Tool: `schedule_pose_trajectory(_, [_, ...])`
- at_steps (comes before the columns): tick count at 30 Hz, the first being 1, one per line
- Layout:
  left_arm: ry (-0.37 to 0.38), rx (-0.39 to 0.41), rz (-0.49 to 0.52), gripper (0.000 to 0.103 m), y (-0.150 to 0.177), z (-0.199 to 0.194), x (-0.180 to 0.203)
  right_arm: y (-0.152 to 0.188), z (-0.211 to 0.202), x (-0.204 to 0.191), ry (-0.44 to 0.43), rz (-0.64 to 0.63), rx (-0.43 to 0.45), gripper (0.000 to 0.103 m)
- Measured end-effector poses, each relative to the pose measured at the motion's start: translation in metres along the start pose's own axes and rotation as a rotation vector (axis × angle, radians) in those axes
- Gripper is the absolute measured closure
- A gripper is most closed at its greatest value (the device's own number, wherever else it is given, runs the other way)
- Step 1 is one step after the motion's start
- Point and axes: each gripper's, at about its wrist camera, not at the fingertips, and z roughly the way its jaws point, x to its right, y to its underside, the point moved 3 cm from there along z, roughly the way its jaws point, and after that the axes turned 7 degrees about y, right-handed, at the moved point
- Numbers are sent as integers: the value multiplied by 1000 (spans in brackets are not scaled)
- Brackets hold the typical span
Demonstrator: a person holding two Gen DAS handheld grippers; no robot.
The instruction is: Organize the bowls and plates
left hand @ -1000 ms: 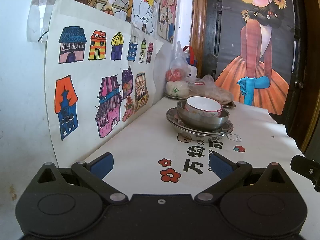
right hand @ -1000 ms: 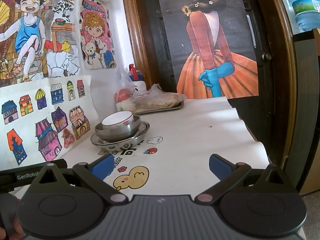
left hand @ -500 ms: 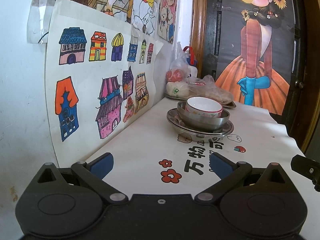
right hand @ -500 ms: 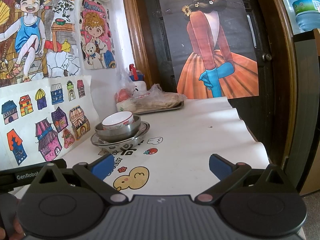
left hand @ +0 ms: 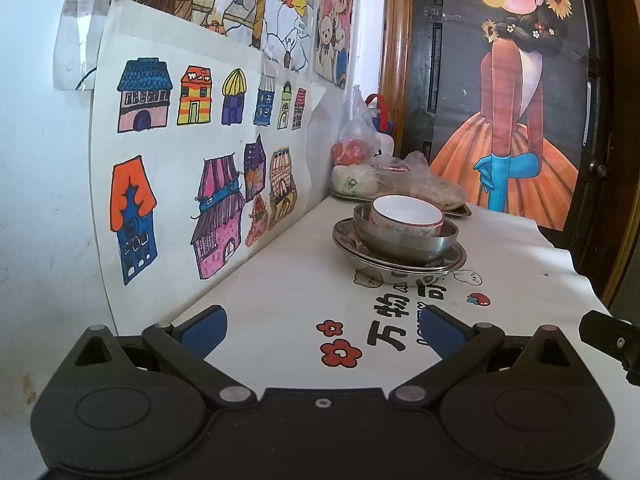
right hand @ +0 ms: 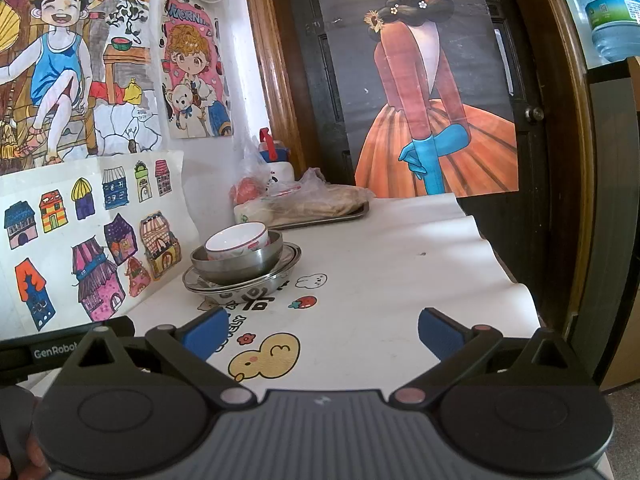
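**Stack built, both claws empty and idle**

Nothing has really changed over the last second: the stack sits in the same spot in both wrist views and my grippers have barely drifted. I read that as a pause at or near the end of the job, not a step in progress.

My left gripper is spread wide with nothing between the blue pads, low over the near end of the table. My right gripper is the same, wide apart and empty, just beside the left one; its black edge shows at the right of the left wrist view.

Task items: white ceramic bowl nested inside the steel bowl, which sits in the steel plates at the bottom. I cannot tell how many plates there are. The stack stands on the printed tablecloth, near the wall drawings, well apart from both claws. Behind it is a tray with bagged food, not touching the stack.

Judgement: plates and bowls look organized already. No loose dishes are visible elsewhere on the table, so little or nothing is left to do.
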Motion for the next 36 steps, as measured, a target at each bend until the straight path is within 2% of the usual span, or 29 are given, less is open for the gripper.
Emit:
schedule_pose_trajectory(18, [-1,0,1,1,-1,0,0,3,1,-3,-7,0,-3,0])
schedule_pose_trajectory(26, [-30,-12,9,1,1,2,0,4,1,-3,-6,3,-4,0])
schedule_pose_trajectory(36, [-12,-21,12,1,3,2,0,6,1,-4,-9,2,-10,0])
